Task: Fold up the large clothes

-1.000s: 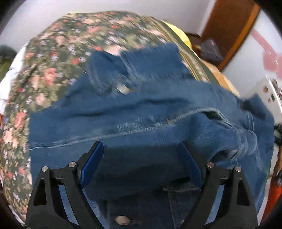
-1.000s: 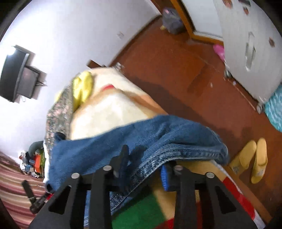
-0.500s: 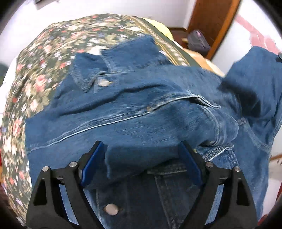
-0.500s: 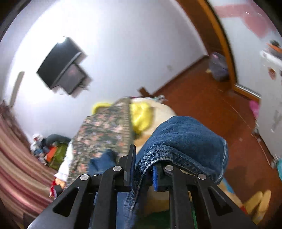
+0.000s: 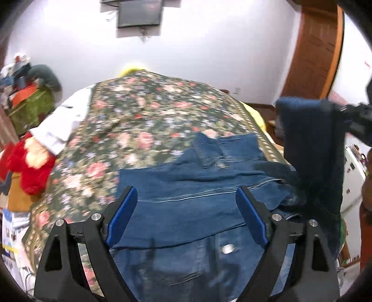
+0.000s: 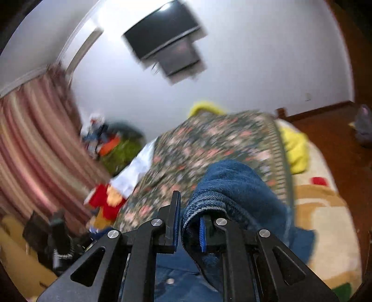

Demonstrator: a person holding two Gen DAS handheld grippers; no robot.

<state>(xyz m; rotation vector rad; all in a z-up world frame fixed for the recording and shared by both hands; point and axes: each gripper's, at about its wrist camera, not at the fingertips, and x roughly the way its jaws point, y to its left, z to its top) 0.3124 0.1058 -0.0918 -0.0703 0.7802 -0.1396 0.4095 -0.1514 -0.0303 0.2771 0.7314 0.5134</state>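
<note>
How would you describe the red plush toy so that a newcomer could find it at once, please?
Start at the bed with the floral cover and go to its left edge. There a white cloth hangs off the side, and the red plush toy lies just below it. It is the only bright red, fuzzy thing there, with pale patches.

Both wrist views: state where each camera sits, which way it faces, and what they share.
Left wrist: on the left tool, angled down over the denim jacket on the floral bedspread; its open blue pads and the right tool's lifted denim show.
Right wrist: on the right tool, shut on a denim fold, facing across the bed.
Shared: jacket, bedspread, wall television, red plush toy.
</note>
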